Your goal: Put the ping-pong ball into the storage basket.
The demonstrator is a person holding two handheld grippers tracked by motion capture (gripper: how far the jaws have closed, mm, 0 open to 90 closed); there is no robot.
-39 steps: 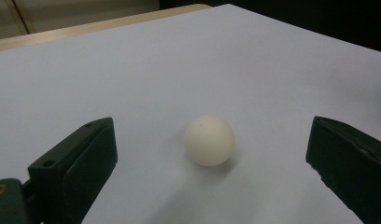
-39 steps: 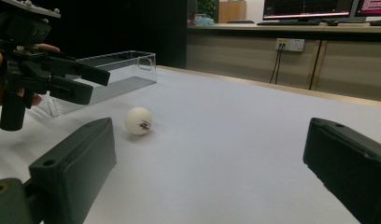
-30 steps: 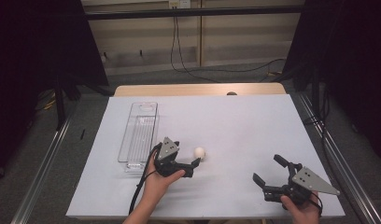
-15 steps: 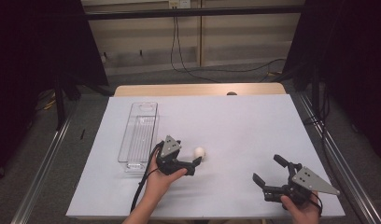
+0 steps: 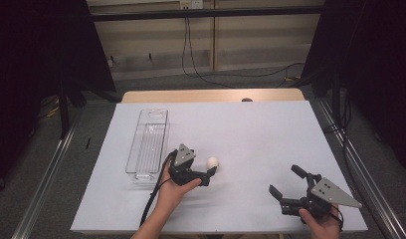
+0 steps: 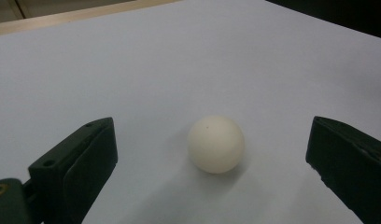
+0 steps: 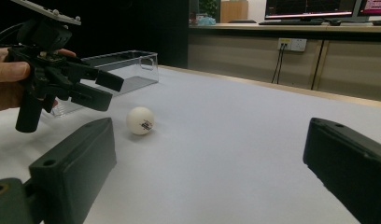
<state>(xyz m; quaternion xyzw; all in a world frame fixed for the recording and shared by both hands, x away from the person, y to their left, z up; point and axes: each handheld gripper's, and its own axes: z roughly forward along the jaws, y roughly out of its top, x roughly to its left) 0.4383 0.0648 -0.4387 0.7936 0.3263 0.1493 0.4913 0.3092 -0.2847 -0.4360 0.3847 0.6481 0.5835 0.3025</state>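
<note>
Though round and axisless, ball (image 6: 215, 144) logo sideways.

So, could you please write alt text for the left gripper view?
A white ball rests on the pale tabletop, centred between the left gripper's two open black jaws without touching either. A strip of wooden table edge runs along the top left.
</note>
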